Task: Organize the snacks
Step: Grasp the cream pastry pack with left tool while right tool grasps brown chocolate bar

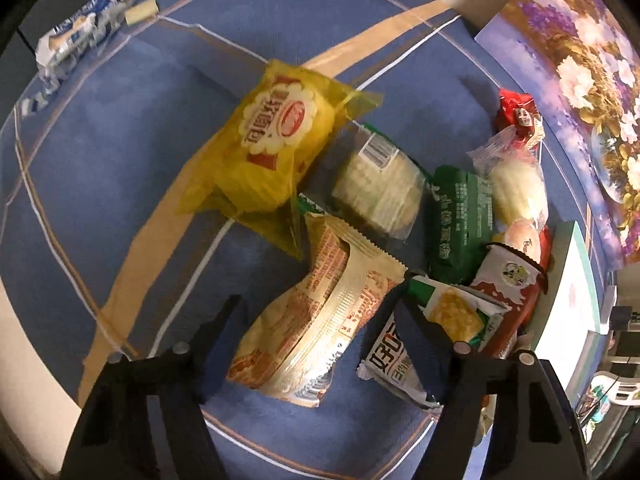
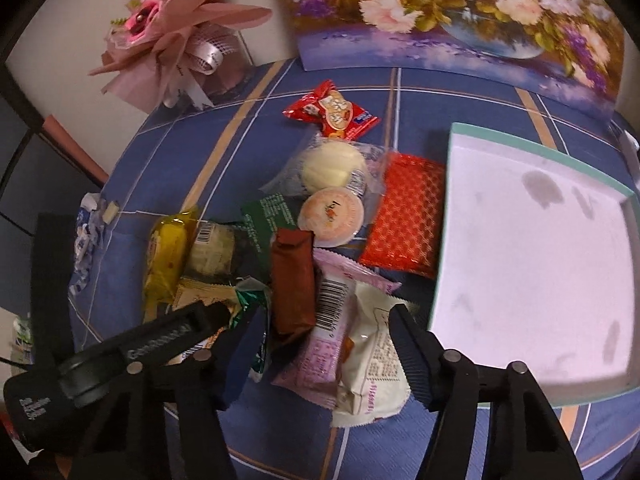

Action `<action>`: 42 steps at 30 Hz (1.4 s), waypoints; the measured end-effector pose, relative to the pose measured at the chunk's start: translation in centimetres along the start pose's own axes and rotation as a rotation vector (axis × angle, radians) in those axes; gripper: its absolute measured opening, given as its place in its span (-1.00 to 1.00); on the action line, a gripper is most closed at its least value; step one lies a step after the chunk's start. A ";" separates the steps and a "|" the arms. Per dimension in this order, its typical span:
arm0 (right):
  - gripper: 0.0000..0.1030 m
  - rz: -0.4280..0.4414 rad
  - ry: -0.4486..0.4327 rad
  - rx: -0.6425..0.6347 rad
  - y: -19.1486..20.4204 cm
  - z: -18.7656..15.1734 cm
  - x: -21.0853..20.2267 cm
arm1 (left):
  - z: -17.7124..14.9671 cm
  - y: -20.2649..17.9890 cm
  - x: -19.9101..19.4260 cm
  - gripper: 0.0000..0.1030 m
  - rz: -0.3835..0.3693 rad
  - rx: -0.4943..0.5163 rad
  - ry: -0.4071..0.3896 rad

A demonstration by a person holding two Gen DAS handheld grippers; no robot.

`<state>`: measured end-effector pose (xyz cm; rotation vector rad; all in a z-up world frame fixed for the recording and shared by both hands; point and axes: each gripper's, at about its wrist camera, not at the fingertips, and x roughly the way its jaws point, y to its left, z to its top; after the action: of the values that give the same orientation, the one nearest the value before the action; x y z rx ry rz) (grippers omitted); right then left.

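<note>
Snacks heaped on blue tablecloth (image 1: 120, 184); left gripper (image 1: 316, 308) spread wide around gold packet (image 1: 316, 320); right gripper (image 2: 320, 320) wide over pink packet (image 2: 320, 344) beside white tray (image 2: 532, 264).

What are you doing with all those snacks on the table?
A person is tidying snacks with a gripper in each hand. The snacks lie in a heap on the blue tablecloth, and the white box beside them has nothing in it yet. The left gripper is open around a beige packet. The right gripper is open over a pink packet and a white one. Neither has grabbed anything.
</note>
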<state>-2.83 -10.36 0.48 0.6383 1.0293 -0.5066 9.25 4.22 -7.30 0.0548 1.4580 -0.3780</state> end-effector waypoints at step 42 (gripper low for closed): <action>-0.47 0.021 0.071 -0.070 2.0 0.7 5.3 | 2.2 -0.1 -0.8 -0.23 0.037 0.023 -0.039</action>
<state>1.25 -9.93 -3.56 0.6077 1.1017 -0.4305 11.31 3.66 -6.24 0.0918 1.4126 -0.3640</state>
